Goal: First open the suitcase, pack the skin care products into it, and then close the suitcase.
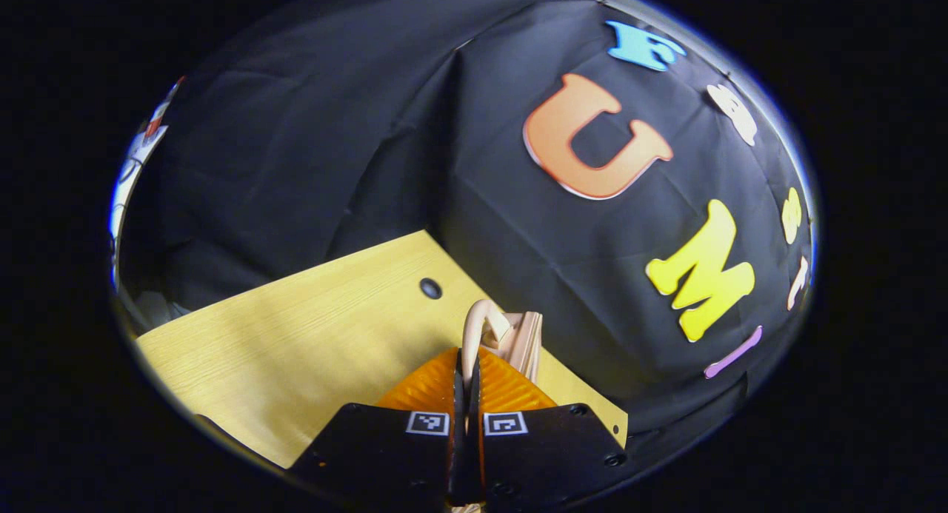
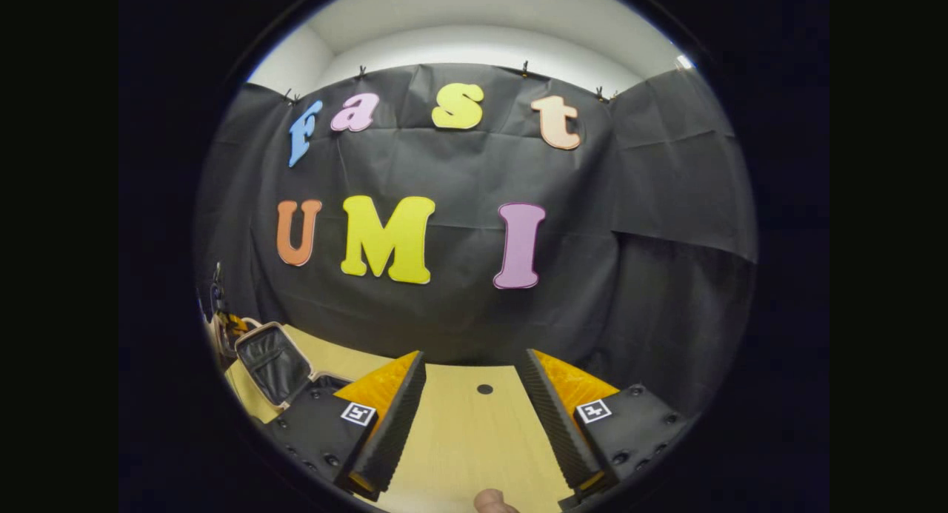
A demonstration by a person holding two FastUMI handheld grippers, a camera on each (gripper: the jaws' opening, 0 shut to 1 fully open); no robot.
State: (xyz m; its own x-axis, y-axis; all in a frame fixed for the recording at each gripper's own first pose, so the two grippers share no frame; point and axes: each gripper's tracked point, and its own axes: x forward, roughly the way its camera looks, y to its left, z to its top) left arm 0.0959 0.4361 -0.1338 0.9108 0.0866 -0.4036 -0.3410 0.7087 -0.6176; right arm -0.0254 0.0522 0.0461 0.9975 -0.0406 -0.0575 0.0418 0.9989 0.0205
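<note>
Orange-ribbed fingers of the left gripper (image 1: pixel 465 383) are pinching together on the beige suitcase handle (image 1: pixel 478 324) above the pale wooden table (image 1: pixel 311 328). The right gripper (image 2: pixel 474 409) is hovering over the table with fingers spread wide apart, while the suitcase (image 2: pixel 274 365) is standing open at far left, dark lining showing.

Left gripper (image 1: pixel 465 383) jaws closed together; right gripper (image 2: pixel 474 402) jaws spread wide.
</note>
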